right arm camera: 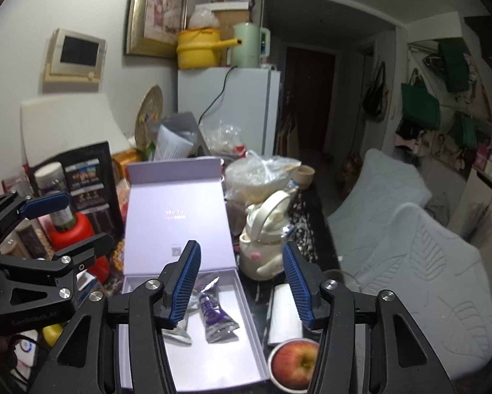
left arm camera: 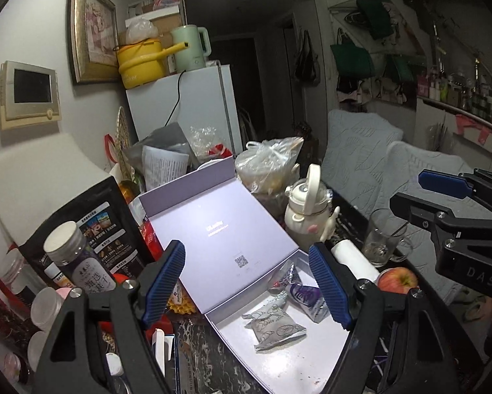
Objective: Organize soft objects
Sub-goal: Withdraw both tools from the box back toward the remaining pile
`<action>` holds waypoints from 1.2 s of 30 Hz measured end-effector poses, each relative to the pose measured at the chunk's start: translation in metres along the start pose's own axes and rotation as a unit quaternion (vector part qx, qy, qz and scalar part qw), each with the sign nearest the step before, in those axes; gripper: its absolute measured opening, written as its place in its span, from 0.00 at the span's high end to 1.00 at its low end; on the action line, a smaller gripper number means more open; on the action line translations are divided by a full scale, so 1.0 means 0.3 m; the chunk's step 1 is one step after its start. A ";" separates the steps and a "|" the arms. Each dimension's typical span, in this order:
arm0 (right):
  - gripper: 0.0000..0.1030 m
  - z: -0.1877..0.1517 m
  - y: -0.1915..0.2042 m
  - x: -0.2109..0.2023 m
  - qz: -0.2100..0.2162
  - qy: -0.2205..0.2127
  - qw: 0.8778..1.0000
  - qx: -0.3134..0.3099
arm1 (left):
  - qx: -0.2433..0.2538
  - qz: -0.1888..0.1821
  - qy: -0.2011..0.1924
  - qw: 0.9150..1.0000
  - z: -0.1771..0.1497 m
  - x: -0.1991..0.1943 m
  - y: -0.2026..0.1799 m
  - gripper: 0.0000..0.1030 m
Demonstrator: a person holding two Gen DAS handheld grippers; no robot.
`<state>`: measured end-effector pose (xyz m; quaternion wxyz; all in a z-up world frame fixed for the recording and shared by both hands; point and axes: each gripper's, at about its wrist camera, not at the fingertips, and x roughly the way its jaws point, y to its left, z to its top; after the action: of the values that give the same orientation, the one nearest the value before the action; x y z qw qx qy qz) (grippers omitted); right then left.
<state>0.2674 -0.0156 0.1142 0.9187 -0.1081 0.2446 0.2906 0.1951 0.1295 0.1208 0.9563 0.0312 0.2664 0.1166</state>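
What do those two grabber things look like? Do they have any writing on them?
Both are black, with angular frames and triangle-shaped cutouts. The left gripper and right gripper each have two ribbed blue pads on their fingers, plus round silver screws at the joints. Seen from the side, the right one shows pale letters reading "DAS"; the left one carries faint writing too.

Two foil snack packets point(right arm camera: 213, 315) lie in open lilac cardboard gift box point(right arm camera: 246, 338) on desk; red apple point(right arm camera: 293, 362) right of box, cream kettle-shaped bottle point(right arm camera: 265, 246) behind apple.
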 end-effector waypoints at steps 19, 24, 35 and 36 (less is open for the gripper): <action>0.17 -0.098 -0.005 -0.469 -0.028 -0.041 0.999 -0.003 | 0.028 -0.031 -0.066 0.997 -0.061 -0.364 -0.092 0.01; 0.13 -0.149 0.000 -0.561 -0.040 -0.045 0.998 -0.003 | 0.030 -0.054 -0.063 0.996 -0.098 -0.423 -0.121 0.01; 0.12 -0.317 0.017 -0.714 -0.054 -0.037 0.998 0.005 | 0.055 -0.088 -0.055 0.993 -0.226 -0.523 -0.195 0.01; 0.12 -0.331 0.022 -0.724 -0.057 -0.037 0.998 0.004 | 0.056 -0.094 -0.052 0.993 -0.240 -0.528 -0.201 0.01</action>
<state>0.0706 -0.1487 0.1401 0.9426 -0.1072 0.2052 0.2408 0.0389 0.0329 0.1314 0.9724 0.0652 0.2240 0.0092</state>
